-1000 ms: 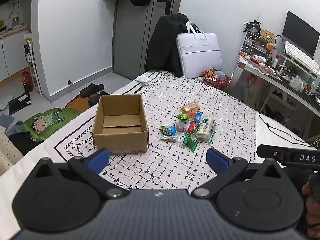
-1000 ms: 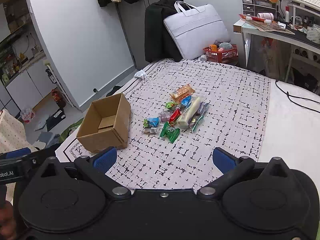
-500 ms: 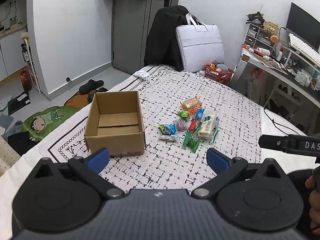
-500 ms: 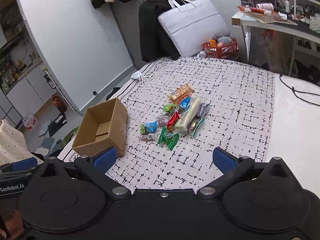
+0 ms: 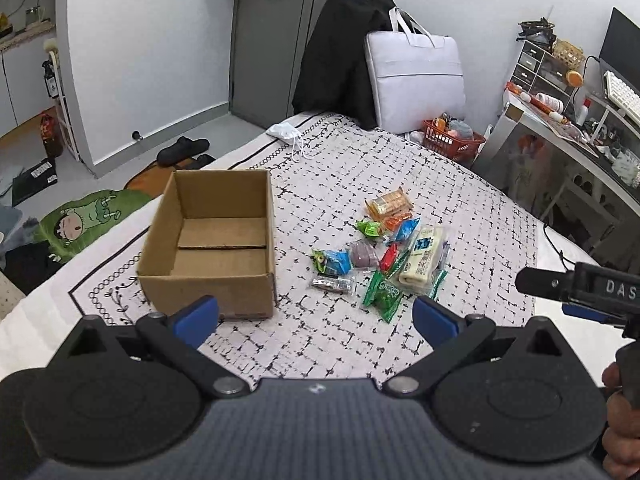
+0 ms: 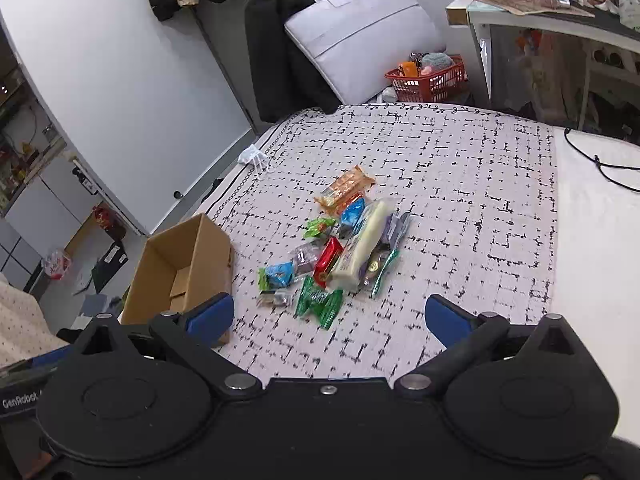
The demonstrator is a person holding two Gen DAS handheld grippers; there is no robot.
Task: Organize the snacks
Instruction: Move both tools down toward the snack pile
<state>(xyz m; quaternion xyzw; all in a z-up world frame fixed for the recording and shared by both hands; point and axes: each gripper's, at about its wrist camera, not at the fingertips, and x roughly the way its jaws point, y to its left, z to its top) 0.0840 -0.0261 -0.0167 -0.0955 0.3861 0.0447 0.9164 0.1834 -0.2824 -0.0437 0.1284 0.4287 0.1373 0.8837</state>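
An open, empty cardboard box point(image 5: 216, 240) stands on the patterned bedspread point(image 5: 400, 172); it also shows in the right wrist view point(image 6: 180, 264). A pile of wrapped snacks point(image 5: 384, 256) lies to its right, with a long white pack point(image 5: 422, 258), a green packet point(image 5: 383, 294) and an orange pack point(image 5: 388, 202). The pile shows in the right wrist view point(image 6: 340, 248) too. My left gripper point(image 5: 316, 314) is open and empty, above the bed's near edge. My right gripper point(image 6: 326, 316) is open and empty, just short of the green packet point(image 6: 318, 300).
A white face mask point(image 5: 286, 133) lies at the bed's far edge. A grey bag point(image 5: 416, 76) and a black jacket point(image 5: 340, 52) lean at the far end, next to a red basket point(image 5: 452, 140). A desk point(image 5: 568, 132) stands to the right. A black cable point(image 6: 600, 160) crosses the bed.
Both grippers have moved forward and tilted down toward the bed; the box and snack pile now look closer. Both stay open. Nothing on the bed has moved.
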